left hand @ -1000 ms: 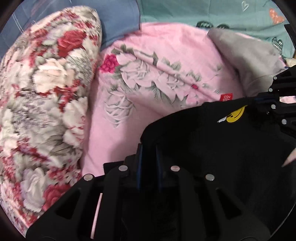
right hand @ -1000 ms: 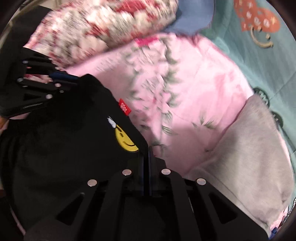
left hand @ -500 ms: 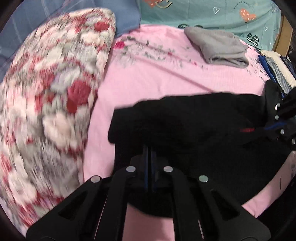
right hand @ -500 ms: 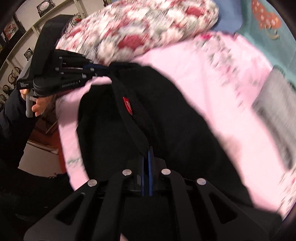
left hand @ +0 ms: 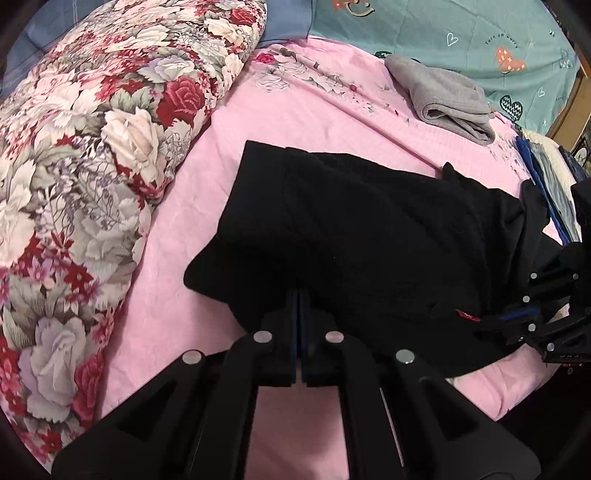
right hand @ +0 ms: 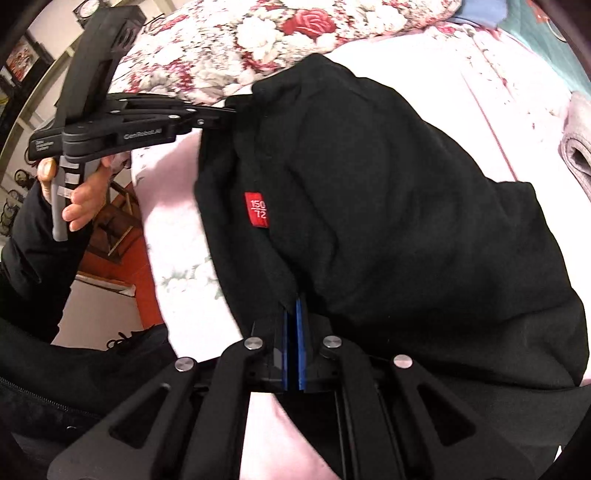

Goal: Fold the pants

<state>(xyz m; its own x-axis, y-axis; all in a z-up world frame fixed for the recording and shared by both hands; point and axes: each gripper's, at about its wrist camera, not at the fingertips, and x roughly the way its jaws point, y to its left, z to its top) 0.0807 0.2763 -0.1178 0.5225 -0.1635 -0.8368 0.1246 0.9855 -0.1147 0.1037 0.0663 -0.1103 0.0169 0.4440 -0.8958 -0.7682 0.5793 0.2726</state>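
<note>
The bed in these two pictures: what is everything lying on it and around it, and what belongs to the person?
Black pants: one, black, spread across the middle of the sheet.
Red size tag: one, red, on the pants near the waist edge.
Bed sheet: one, pink with flowers, under everything.
Floral quilt: one, red and white roses, bunched along the sheet's left side.
Grey garment: one, grey, folded, far side of the sheet.
Teal cloth: one, teal with hearts, beyond the sheet.
Left gripper: black, shut on the pants' edge.
Right gripper: black, shut on the pants' edge.
Hand: one, holding the left gripper's handle.
</note>
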